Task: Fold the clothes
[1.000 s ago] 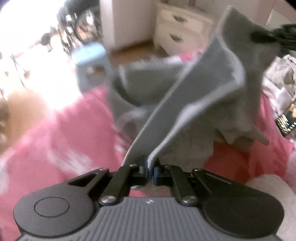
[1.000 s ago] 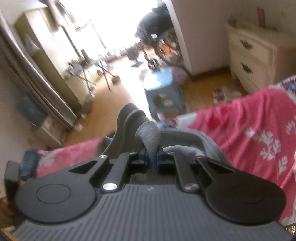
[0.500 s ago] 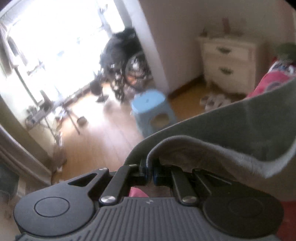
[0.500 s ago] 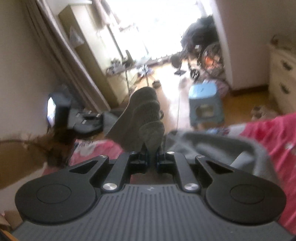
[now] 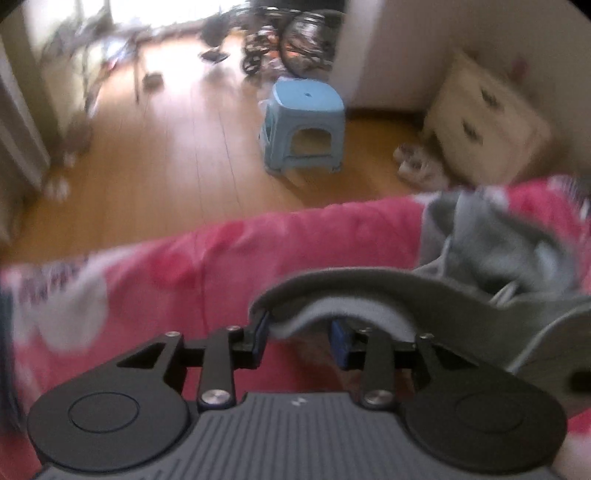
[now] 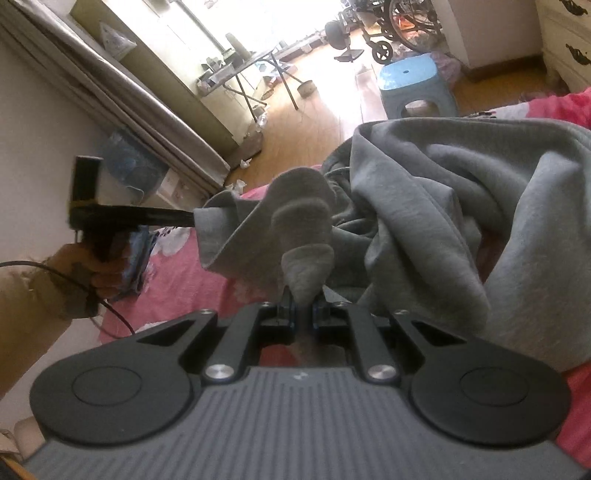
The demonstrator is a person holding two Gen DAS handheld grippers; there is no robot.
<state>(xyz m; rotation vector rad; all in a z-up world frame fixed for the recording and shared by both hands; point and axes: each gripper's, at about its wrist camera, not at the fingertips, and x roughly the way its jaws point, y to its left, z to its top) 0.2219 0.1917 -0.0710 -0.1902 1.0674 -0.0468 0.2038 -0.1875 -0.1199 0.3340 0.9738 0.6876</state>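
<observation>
Each view is taken from just behind its own claw, angled down along the fingers. Close ahead of both claws the gray garment (image 5: 491,251) and pink bed cover (image 5: 221,258) are shared; farther ahead, the blue stool (image 6: 413,88) and wooden floor (image 5: 166,147).

I'm working in a home bedroom. A bed with a pink floral cover (image 5: 229,258) lies under my gripper; ahead stand a blue plastic stool (image 5: 304,125), a cream drawer chest (image 5: 487,122) and a wheelchair (image 6: 410,22).

Sunlit wooden floor (image 5: 166,155), a blue plastic stool (image 5: 304,125), a cream drawer chest (image 5: 484,118), a wheelchair (image 6: 410,26) by the bright doorway.
</observation>
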